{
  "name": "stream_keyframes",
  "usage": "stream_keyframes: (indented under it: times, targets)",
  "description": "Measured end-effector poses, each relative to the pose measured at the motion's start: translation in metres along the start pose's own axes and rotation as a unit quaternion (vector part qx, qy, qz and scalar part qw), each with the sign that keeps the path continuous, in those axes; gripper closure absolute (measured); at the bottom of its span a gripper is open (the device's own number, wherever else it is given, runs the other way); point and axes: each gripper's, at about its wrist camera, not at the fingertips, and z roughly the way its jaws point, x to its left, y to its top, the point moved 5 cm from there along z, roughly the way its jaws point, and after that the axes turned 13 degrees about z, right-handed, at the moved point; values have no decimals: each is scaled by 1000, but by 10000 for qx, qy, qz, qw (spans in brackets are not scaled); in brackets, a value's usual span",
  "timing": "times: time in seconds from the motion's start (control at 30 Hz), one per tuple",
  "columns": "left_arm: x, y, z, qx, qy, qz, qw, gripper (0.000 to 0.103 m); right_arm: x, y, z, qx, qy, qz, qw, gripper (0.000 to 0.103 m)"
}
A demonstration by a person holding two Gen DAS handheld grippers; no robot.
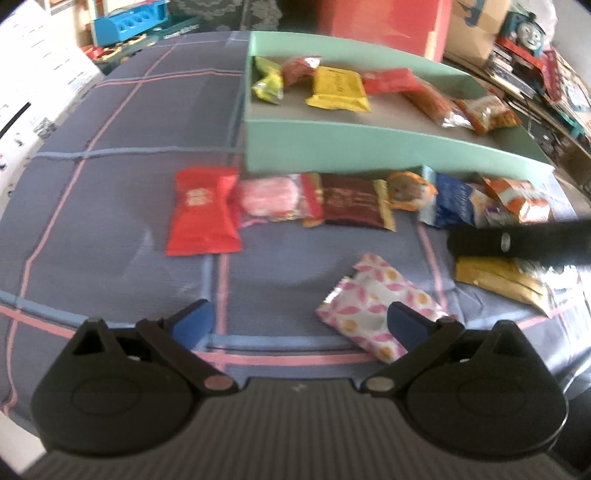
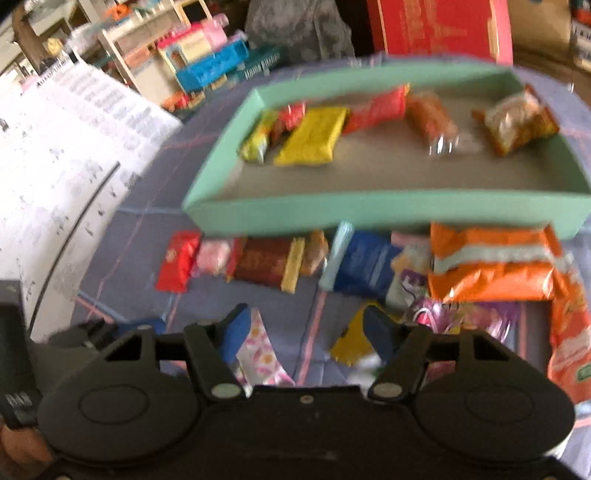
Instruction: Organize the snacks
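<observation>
A mint-green tray [image 1: 369,147] [image 2: 369,216] holds several snack packets, among them a yellow one [image 1: 338,88] [image 2: 312,138]. In front of it lies a row of loose packets: a red one [image 1: 203,216] [image 2: 177,260], a pink one [image 1: 267,199], a dark brown one [image 1: 352,201] [image 2: 264,260], a blue one [image 1: 456,201] [image 2: 364,260] and an orange bag [image 2: 495,262]. A pink-flowered packet [image 1: 376,306] [image 2: 260,354] lies nearest. My left gripper [image 1: 301,319] is open and empty above the cloth, beside it. My right gripper [image 2: 304,326] is open and empty over the cloth, with a yellow packet [image 2: 351,341] by its right finger.
The table wears a blue-grey plaid cloth [image 1: 122,184]. A black bar, probably the other gripper [image 1: 517,243], crosses the right side of the left wrist view above a gold packet [image 1: 498,280]. White printed paper [image 2: 74,147] lies left. Toys and boxes [image 1: 528,26] crowd the background.
</observation>
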Motion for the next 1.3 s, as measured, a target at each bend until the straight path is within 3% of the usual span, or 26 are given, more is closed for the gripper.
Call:
stream_keyframes:
  times: [0.17, 0.3, 0.6, 0.73, 0.83, 0.97, 1.07, 1.3]
  targets:
    - [10, 0, -1, -33, 11, -170, 9998, 0, -25, -3, 10, -28, -424, 64, 9991, 35]
    - [11, 1, 1, -22, 26, -173, 9998, 0, -43, -5, 8, 35, -475, 223, 9986, 36]
    - [27, -4, -4, 43, 175, -359, 9992, 0, -30, -25, 2, 338, 33, 408, 9986, 35]
    - [30, -5, -8, 67, 63, -565, 9984, 0, -28, -24, -2, 354, 250, 517, 9977, 35]
    - [24, -1, -11, 25, -114, -630, 9979, 0, -32, -24, -1, 365, 171, 370, 9985, 35]
    - [6, 5, -12, -1, -133, -248, 9996, 0, -44, -26, -6, 350, 128, 311, 9988, 35]
    - [-4, 6, -9, 89, -300, -226, 9993, 0, -49, -31, -12, 436, 184, 162, 9987, 35]
    - [-13, 16, -1, 160, -169, -231, 9995, 0, -38, -56, -17, 429, -135, -930, 9947, 35]
